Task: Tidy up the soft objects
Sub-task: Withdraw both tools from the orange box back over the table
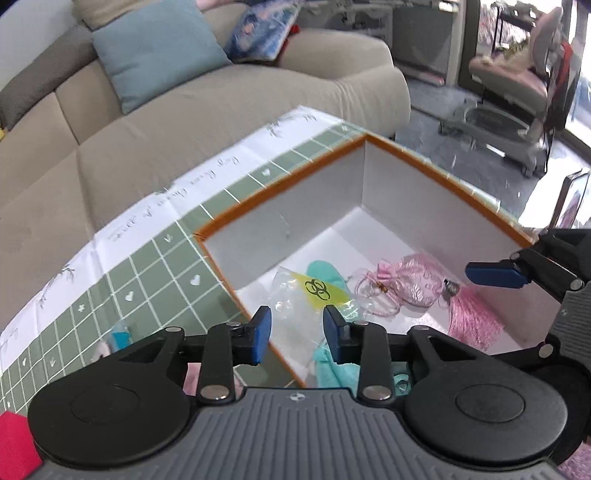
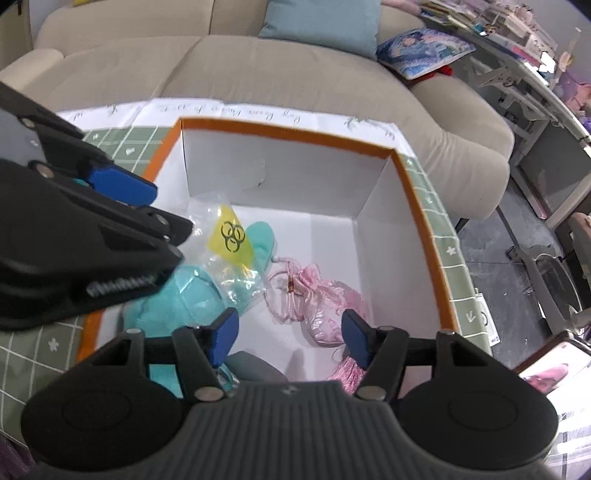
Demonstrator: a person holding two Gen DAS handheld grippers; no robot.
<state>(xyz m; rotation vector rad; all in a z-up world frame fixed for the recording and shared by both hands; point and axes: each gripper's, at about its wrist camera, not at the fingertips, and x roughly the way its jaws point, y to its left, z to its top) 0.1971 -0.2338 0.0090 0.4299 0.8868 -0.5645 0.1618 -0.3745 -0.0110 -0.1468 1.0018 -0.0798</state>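
Nearest the lens, left gripper [image 1: 297,334], blue pads parted and gripping nothing, poised over the near-left rim of the box; right gripper [image 2: 290,338] likewise released and empty, pads spread above the box floor, its blue fingertip [image 1: 495,274] also showing at the right edge of the left wrist view.

Behind everything, beige sofa [image 2: 258,85] carrying a blue cushion [image 2: 319,24] and a printed blue pillow [image 2: 424,51]; just in front of it, green grid-patterned cloth [image 1: 147,280] with white hearts and a white border, spread under the box.

On the cloth, orange-rimmed white box [image 2: 280,170], open-topped; inside it, toward the left, teal plush [image 2: 181,299], partly covered by a clear plastic bag [image 2: 229,258] bearing a yellow biohazard label [image 2: 231,232]; beside these on the right, touching or nearly so, pink satin drawstring pouch [image 2: 325,302] with looped cord; pink tassel [image 1: 471,317] lying by the right wall, next to the pouch.

Lower left corner of the left wrist view: red object [image 1: 16,443] on the cloth, outside the box, kind not discernible.
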